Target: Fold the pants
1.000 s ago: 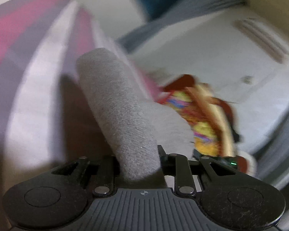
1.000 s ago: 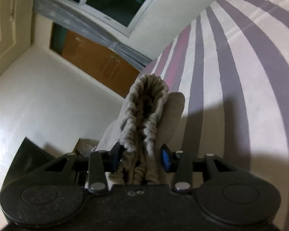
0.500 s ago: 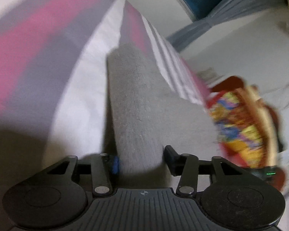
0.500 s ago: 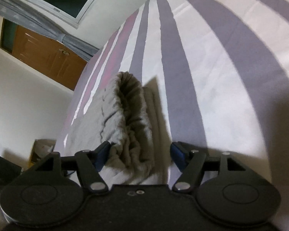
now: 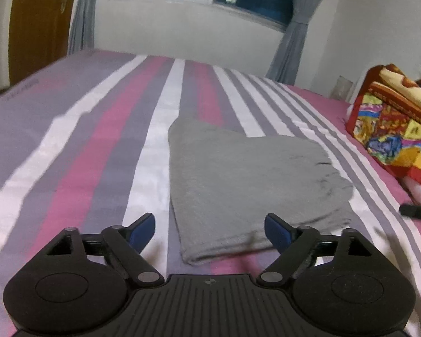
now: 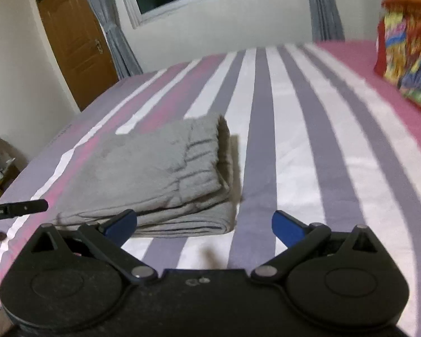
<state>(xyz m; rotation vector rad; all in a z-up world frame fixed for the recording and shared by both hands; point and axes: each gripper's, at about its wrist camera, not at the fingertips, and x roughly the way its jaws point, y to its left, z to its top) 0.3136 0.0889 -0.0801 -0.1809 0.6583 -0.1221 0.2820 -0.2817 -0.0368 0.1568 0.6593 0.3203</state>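
Looking at it now, the grey pants (image 5: 247, 185) are seen folded into a flat bundle on the striped bed (image 5: 70, 154). Both the left tongs (image 5: 209, 231) and right tongs (image 6: 205, 229) are spread wide, nothing pinched. The fabric looks soft, light and floppy — any further grab is probably best made at the thick folded edge.

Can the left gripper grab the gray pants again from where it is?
Probably yes. The left gripper is open, and the folded gray pants lie flat on the striped bed right ahead of its fingers, with nothing between them.
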